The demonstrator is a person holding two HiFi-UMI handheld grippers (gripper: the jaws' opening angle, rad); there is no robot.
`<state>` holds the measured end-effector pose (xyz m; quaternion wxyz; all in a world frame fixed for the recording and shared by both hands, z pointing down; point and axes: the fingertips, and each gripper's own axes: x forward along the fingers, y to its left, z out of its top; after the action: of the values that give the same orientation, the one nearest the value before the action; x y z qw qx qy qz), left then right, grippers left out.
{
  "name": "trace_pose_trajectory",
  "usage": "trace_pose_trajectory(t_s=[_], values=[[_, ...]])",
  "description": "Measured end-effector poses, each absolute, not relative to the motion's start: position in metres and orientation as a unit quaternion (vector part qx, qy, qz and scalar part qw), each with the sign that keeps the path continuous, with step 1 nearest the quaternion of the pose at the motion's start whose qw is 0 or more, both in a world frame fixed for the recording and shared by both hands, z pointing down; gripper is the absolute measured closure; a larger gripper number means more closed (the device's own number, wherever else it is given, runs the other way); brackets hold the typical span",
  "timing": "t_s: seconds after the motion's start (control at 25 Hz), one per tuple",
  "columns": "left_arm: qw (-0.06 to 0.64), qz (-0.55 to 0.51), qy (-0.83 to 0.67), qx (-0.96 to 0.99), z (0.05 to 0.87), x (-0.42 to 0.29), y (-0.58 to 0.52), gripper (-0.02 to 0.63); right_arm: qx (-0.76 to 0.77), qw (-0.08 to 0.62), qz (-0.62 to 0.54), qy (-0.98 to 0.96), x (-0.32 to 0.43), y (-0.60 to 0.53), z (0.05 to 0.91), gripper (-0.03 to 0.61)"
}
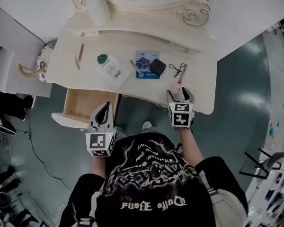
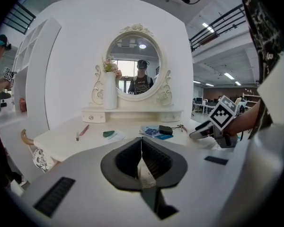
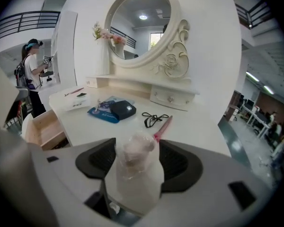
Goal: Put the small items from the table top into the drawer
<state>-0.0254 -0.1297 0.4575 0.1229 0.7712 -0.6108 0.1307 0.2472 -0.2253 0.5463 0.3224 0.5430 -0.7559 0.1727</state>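
Note:
On the white dressing table [image 1: 132, 86] lie a pink stick [image 1: 80, 52], a green piece [image 1: 102, 58] on a white card [image 1: 114, 70], a blue card [image 1: 144, 60], a black box [image 1: 157, 66], a black cord [image 1: 176, 68] and a pink pen [image 1: 182, 74]. The wooden drawer [image 1: 78, 105] stands pulled out at the front left. My left gripper [image 1: 104, 107] hovers by the drawer's right end, jaws shut [image 2: 141, 143]. My right gripper [image 3: 137, 150] is at the table's front edge with its jaws wide. A clear-wrapped pinkish item [image 3: 135, 162] stands between them.
An oval mirror [image 2: 135, 67] and a white vase [image 2: 110, 91] stand at the back, above two small drawers. A patterned stool [image 1: 46, 60] sits at the table's left end. A person [image 3: 31, 65] stands off to the left. The floor is grey-green.

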Motion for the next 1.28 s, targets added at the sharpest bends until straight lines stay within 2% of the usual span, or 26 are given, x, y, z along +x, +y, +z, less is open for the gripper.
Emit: trace_pose_trajectory(t_s=[0.12, 0.24, 0.48, 0.96, 1.28], values=[[0.123, 0.131, -0.608, 0.773, 0.457, -0.037, -0.135, 0.598, 0.558, 0.316, 0.203, -0.741, 0.253, -0.227, 0.552, 0.296], [0.123, 0.13, -0.607, 0.774, 0.456, -0.048, -0.138, 0.598, 0.572, 0.313, 0.212, -0.728, 0.258, -0.229, 0.554, 0.347], [0.129, 0.132, -0.608, 0.772, 0.46, -0.064, -0.136, 0.598, 0.586, 0.312, 0.219, -0.715, 0.261, -0.231, 0.556, 0.391], [0.144, 0.114, -0.617, 0.766, 0.461, -0.077, -0.129, 0.598, 0.608, 0.302, 0.211, -0.704, 0.261, -0.231, 0.548, 0.407], [0.149, 0.109, -0.627, 0.757, 0.466, -0.1, -0.115, 0.598, 0.598, 0.288, 0.17, -0.728, 0.23, -0.222, 0.519, 0.411]])
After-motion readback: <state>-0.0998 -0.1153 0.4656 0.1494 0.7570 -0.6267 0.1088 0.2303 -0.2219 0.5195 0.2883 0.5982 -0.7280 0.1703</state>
